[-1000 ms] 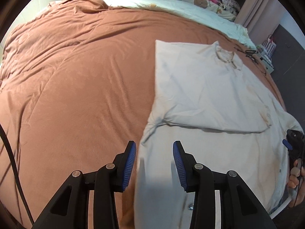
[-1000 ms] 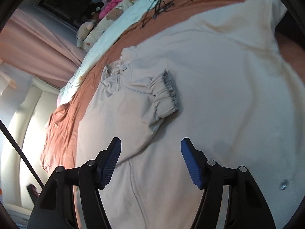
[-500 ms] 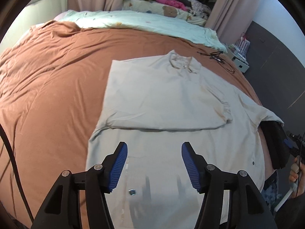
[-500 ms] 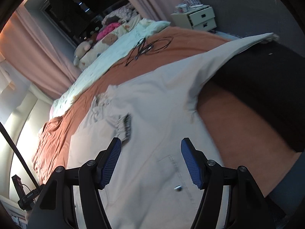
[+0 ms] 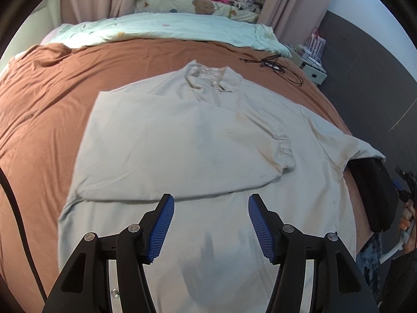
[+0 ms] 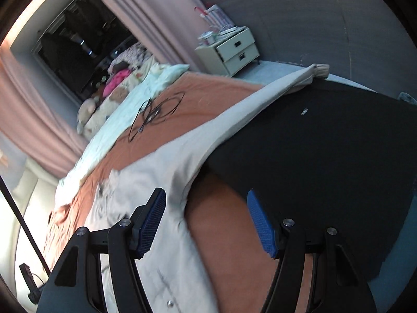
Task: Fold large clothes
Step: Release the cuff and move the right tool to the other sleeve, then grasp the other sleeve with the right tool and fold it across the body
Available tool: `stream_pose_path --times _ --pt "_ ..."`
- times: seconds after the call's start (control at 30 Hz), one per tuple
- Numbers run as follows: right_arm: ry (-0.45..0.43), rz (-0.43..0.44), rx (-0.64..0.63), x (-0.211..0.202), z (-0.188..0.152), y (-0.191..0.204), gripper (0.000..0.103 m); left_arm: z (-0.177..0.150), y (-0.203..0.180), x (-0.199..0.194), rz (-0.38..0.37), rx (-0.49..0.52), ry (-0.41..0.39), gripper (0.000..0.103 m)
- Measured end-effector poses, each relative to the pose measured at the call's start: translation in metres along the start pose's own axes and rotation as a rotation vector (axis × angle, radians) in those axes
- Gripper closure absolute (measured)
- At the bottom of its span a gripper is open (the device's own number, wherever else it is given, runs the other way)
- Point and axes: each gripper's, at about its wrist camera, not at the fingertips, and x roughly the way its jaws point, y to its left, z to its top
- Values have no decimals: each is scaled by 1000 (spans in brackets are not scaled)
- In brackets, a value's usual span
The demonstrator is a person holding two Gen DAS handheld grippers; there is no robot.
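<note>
So it's a bed [image 5: 52,109] with a rust-brown sheet, and a big cream jacket [image 5: 182,140] lies flat on it, one sleeve folded across the front. Pale mint blanket [image 5: 161,30] bunched along the far edge, plus a tangled black cable [image 5: 276,65] near the far right corner.

bare brown bedspread [image 5: 52,120] left of jacket [image 5: 182,140]; cable [image 5: 281,65] far-right.

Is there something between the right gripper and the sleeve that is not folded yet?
Nothing visible blocks it. The right gripper is open, and the unfolded sleeve lies ahead, draped over a black cushion at the bed's edge. Only brown bedspread lies between.
</note>
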Motion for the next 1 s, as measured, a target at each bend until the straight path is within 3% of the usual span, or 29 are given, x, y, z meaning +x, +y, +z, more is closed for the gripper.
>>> stream_pose_path --times 0.17,0.33,0.67,0.73,0.8,0.9,1.0 --pt "-34 -2 48 27 15 -15 53 10 -18 32 -15 34 18 42" --pt "-66 -32 71 45 28 -28 53 23 -23 68 5 64 47 42" --pt "-38 -85 168 82 27 -54 53 30 -13 140 14 56 109 42" --pt "-43 -97 185 83 30 -58 66 29 -10 152 8 47 123 42" --pt "-42 -88 197 82 35 -57 93 26 -7 158 4 37 131 42" --pt "-77 -117 143 71 40 -41 102 21 -4 158 -4 29 135 42" --pt "-110 -127 62 59 44 -14 103 17 -1 147 -7 25 131 42"
